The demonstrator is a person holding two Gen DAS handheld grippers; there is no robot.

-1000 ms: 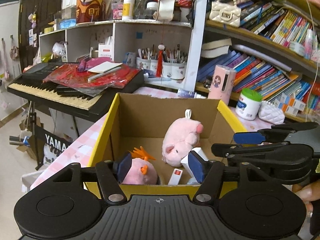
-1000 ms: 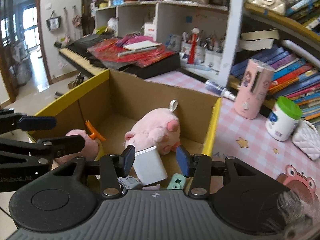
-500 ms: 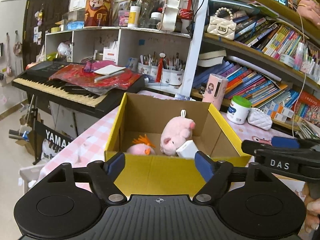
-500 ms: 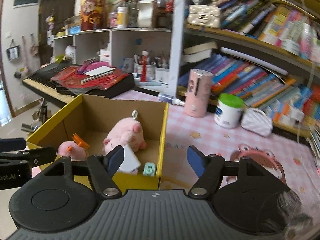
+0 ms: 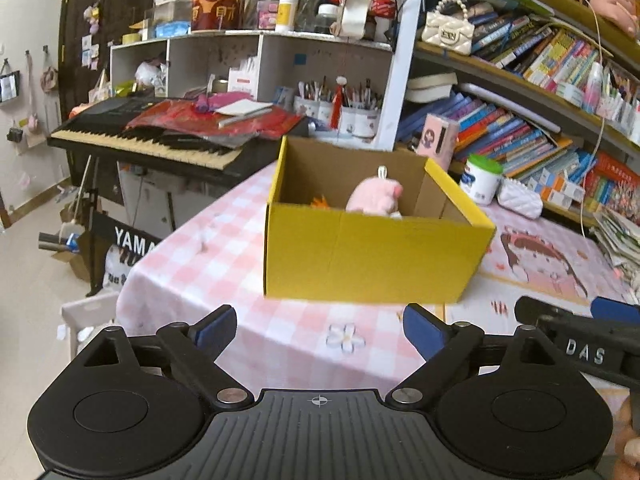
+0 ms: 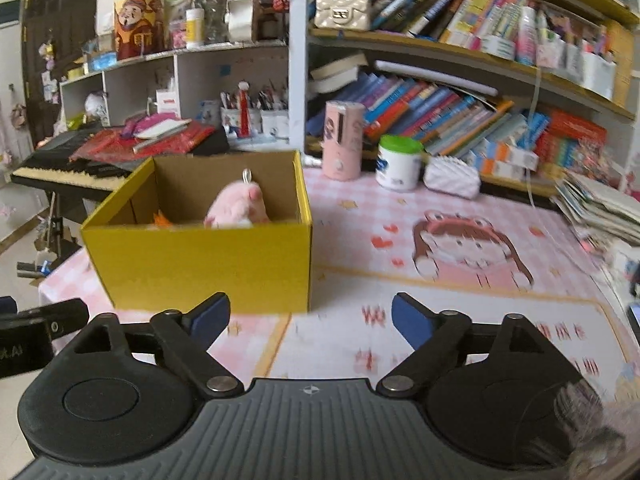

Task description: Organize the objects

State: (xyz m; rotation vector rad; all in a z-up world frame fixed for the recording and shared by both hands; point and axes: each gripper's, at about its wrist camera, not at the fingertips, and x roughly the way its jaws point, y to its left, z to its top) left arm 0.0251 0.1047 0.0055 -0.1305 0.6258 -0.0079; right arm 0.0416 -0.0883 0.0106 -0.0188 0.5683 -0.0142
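Both tongs are empty right now. Left gripper [image 5: 319,330]: blue-padded jaws opening, already wide, only tablecloth showing between them. Right gripper [image 6: 310,318]: same, jaws opening, nothing between the pads.

The open-topped yellow cardboard box [image 5: 372,254] sits on the pink checked tablecloth [image 5: 192,268], just ahead of both grippers and clear of them. Inside it, a pink plush pig with a white loop on top [image 5: 376,198] pokes above the front wall; beside it an orange tuft [image 5: 320,202] of some second toy is just visible. Anything lower in the box is hidden by the wall.

Progress, as I judge it: at least two soft toys are boxed, and no loose toys lie on the open cloth near the box. What's left on the table sits at the back by the bookshelf: pink cylindrical dispenser [image 6: 343,140], white jar with green lid [image 6: 400,162], white quilted pouch [image 6: 452,176]. Can't tell whether those are part of the job. If not, this looks close to done.
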